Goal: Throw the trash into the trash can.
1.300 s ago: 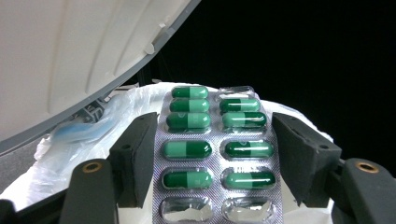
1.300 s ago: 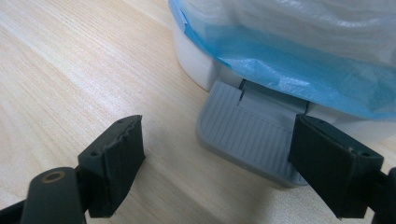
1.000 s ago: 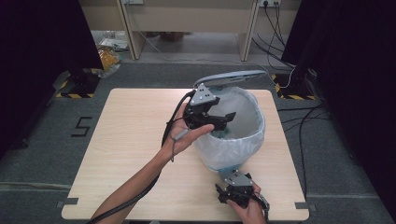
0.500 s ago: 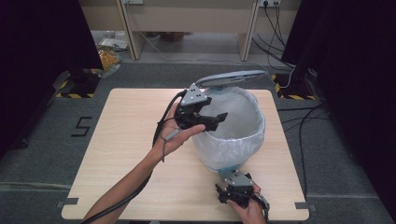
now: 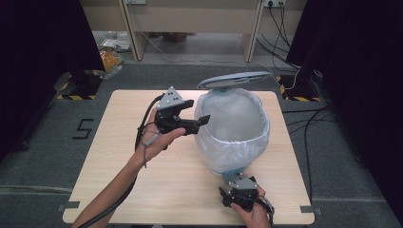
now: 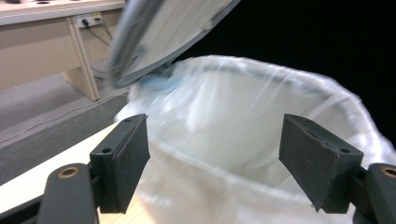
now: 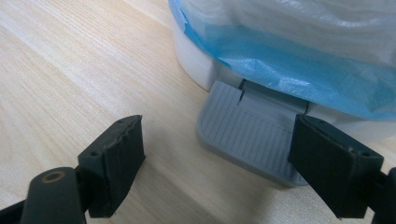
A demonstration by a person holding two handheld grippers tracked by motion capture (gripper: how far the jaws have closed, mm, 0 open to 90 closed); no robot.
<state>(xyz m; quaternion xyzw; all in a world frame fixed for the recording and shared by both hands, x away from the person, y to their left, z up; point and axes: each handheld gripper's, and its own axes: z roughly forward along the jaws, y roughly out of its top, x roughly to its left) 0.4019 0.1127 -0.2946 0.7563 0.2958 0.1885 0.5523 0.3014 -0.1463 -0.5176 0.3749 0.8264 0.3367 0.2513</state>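
A white pedal bin (image 5: pixel 233 142) lined with a clear plastic bag (image 6: pixel 243 107) stands on the wooden table (image 5: pixel 119 142), right of centre. Its grey lid (image 5: pixel 235 80) is tipped up at the back. My left gripper (image 5: pixel 197 111) hangs just outside the bin's left rim and points at it. Its jaws have just been opening and stand apart around nothing; the left gripper (image 6: pixel 215 135) view looks into the bag's mouth. My right gripper (image 5: pixel 236 183) is low at the table's front edge, open, at the grey foot pedal (image 7: pixel 252 140). The right gripper's (image 7: pixel 219 135) right-hand jaw overlaps the pedal's corner.
The table's left half is bare wood. Behind it stand beige desk legs (image 5: pixel 133 38), with cables (image 5: pixel 280 28) on the floor at the back right. Yellow-black hazard tape (image 5: pixel 76 96) and a floor mark "5" (image 5: pixel 84 128) lie at the left. Dark curtains close both sides.
My left gripper has drawn back to the left, from over the bin's mouth to outside its rim, and its jaws stand wider. The right gripper has kept still.
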